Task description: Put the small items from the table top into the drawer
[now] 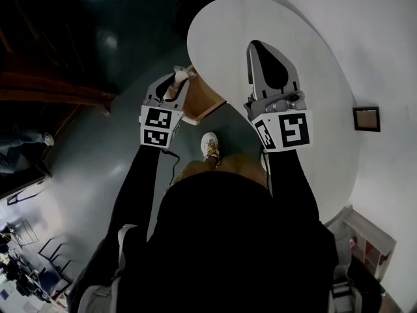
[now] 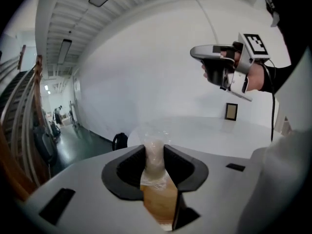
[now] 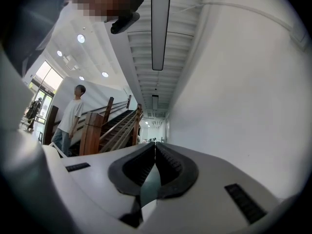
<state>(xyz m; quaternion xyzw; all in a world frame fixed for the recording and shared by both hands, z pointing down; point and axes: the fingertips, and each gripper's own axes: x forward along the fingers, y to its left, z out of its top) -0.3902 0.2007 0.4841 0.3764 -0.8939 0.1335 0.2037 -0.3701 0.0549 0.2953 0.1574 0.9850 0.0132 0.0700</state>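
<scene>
You have two tools in view, one small item, one drawer and one round white tabletop [image 1: 228,31]. Your left tool [image 1: 177,77] is clamped on the only small item [image 2: 154,165] that any view shows. The item is a pale, cream-coloured lump wrapped in clear, crinkled plastic, and it stands upright between the dark pads. Its wrapper bunches loosely above the tips (what is inside the wrapper cannot be made out). In the left gripper view, light brown wood fills the gap directly below the jaws. In the head view that same tool sits at the near corner of the wooden drawer [image 1: 207,100], which sticks out from under the tabletop's edge, so the item is held right over or at the drawer, off the tabletop. Whether it touches the wood cannot be told. Your right tool [image 3: 155,149] has its jaws pressed together with nothing between them. In the head view it hangs over the white tabletop, well apart from the left one. There is also one small dark-framed picture [image 1: 366,119] beyond the tabletop, and one of your shoes [image 1: 210,146] shows on the floor beside the drawer. One person [image 3: 72,115] stands by a wooden staircase [image 3: 114,123] in the right gripper view.
</scene>
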